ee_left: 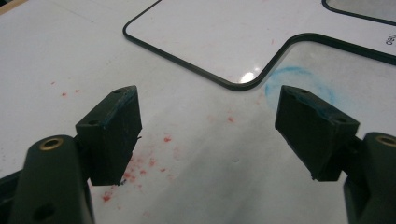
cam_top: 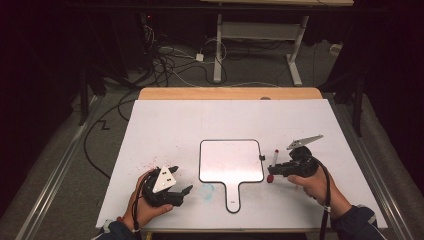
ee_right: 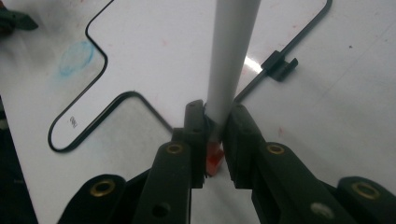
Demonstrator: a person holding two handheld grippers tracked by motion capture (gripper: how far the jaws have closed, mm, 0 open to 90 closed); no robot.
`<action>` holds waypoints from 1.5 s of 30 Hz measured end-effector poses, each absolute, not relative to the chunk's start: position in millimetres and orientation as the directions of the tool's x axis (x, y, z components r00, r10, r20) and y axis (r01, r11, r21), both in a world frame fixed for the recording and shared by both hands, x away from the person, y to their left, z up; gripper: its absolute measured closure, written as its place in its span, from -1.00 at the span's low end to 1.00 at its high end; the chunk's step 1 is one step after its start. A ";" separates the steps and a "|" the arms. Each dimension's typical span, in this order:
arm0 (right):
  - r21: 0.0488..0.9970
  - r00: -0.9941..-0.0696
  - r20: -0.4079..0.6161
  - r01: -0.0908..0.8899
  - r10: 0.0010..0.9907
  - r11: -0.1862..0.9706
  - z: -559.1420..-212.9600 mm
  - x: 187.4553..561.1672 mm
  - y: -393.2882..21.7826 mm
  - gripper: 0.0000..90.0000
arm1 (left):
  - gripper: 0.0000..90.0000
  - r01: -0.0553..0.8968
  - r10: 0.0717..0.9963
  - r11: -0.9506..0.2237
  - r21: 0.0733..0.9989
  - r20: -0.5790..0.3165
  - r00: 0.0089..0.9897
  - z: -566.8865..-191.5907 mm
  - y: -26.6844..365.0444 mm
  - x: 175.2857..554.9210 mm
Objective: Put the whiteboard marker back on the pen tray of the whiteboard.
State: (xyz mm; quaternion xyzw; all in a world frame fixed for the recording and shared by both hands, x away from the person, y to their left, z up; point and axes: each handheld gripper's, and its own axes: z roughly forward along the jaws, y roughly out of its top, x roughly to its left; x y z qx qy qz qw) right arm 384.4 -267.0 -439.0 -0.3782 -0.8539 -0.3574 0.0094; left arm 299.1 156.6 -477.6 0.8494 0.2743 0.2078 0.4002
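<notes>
My right gripper (cam_top: pixel 274 172) was clamped on the marker (cam_top: pixel 275 159) — a white barrel with a red end, held just off the right edge of the small whiteboard (cam_top: pixel 231 160). In the right gripper view the two black jaws pinched the marker (ee_right: pixel 231 56) near its red end (ee_right: pixel 214 161), the white barrel running up and away from the camera, over the board's (ee_right: pixel 154 51) surface. From the high view the marker stood roughly upright, close beside the black clip (cam_top: pixel 261 157) on the board's right edge; I could not tell whether its lower end touched the table (cam_top: pixel 170 125).

My left gripper (cam_top: pixel 181 187) rested low at the near left of the table, jaws spread wide with nothing between them. The left gripper view confirmed it — both pads (ee_left: pixel 114 135) well apart, bare table sheet in the gap. The pads carried faint blue smears along their edges.

The whiteboard lay flat at the table's centre, paddle-shaped, black-rimmed, its handle (cam_top: pixel 233 197) pointing toward me. Its face looked wiped, with a slight pinkish haze.

Marks noted on the table sheet: a blue smudge (cam_top: pixel 206 190) just left of the handle, seen too in the left gripper view (ee_left: pixel 299 84) near the board's inner corner; red specks (ee_left: pixel 149 161) scattered below the left jaws, and in the high view (cam_top: pixel 150 162) just above the left gripper.
</notes>
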 end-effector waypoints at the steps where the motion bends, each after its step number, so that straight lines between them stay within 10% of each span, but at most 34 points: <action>1: 0.602 -0.702 0.304 0.665 0.644 0.441 -441.5 387.8 -266.8 0.77 | -0.52 0.300 0.629 -0.534 0.791 0.135 0.765 -477.9 156.0 299.4; 27: 0.679 -0.625 -0.081 0.535 0.776 0.503 -461.7 403.2 -217.0 0.26 | -0.52 0.302 0.609 -0.563 0.769 0.139 0.781 -480.7 151.5 301.0; 45: 0.701 -0.566 -0.036 0.573 0.824 0.424 -465.4 423.7 -227.2 0.22 | -0.52 0.301 0.604 -0.564 0.769 0.135 0.785 -480.9 151.3 301.5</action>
